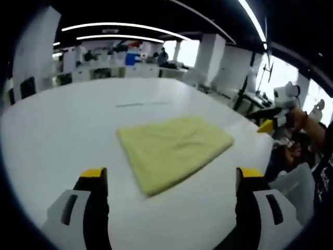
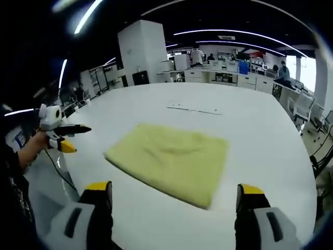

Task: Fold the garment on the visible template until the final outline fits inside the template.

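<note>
A yellow garment [image 1: 174, 148] lies folded into a flat rectangle on the white table [image 1: 62, 125]. In the left gripper view my left gripper [image 1: 171, 173] is held back from its near corner, jaws wide apart and nothing held. The right gripper [image 1: 276, 107] shows past the table's right edge, in a hand. In the right gripper view the garment [image 2: 171, 161] lies just ahead of my right gripper [image 2: 175, 187], which is open and empty. The left gripper [image 2: 60, 130] hovers off the table's left edge. Thin dark marks [image 2: 195, 109] run across the table beyond the garment.
The table edge [image 2: 73, 166] curves close on the left of the right gripper view, with floor and a cable below. Office desks, white pillars [image 2: 140, 49] and chairs [image 2: 302, 107] stand far behind. Bare tabletop [image 1: 156, 91] surrounds the garment.
</note>
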{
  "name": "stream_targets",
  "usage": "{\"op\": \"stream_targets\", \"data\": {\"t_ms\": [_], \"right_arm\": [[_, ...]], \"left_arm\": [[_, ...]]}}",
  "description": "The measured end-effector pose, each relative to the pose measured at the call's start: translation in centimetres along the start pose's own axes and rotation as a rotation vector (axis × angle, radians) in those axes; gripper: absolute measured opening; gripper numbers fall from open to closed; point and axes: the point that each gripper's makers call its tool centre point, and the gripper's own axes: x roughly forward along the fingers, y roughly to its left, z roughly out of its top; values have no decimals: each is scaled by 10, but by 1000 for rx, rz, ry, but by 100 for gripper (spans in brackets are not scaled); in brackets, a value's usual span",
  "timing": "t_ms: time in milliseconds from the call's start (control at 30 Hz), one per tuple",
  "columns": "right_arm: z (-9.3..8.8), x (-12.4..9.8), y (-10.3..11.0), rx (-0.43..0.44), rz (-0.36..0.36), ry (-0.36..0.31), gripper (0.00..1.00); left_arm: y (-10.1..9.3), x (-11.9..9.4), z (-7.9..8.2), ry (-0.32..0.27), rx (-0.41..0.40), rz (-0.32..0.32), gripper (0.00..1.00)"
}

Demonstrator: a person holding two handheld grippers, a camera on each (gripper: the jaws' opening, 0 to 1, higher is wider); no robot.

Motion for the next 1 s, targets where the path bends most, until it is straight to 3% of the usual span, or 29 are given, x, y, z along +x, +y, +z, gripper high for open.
{"op": "stream_targets", "data": {"t_ms": [500,1000], "right_arm": [[-19,-11,3,23,-53,-17,100],[-33,-12,2,12,-66,37,100]], "left_arm": [[9,-20,-7,-10,-39,96,99],[7,-24,-17,14,-44,94,97]]}}
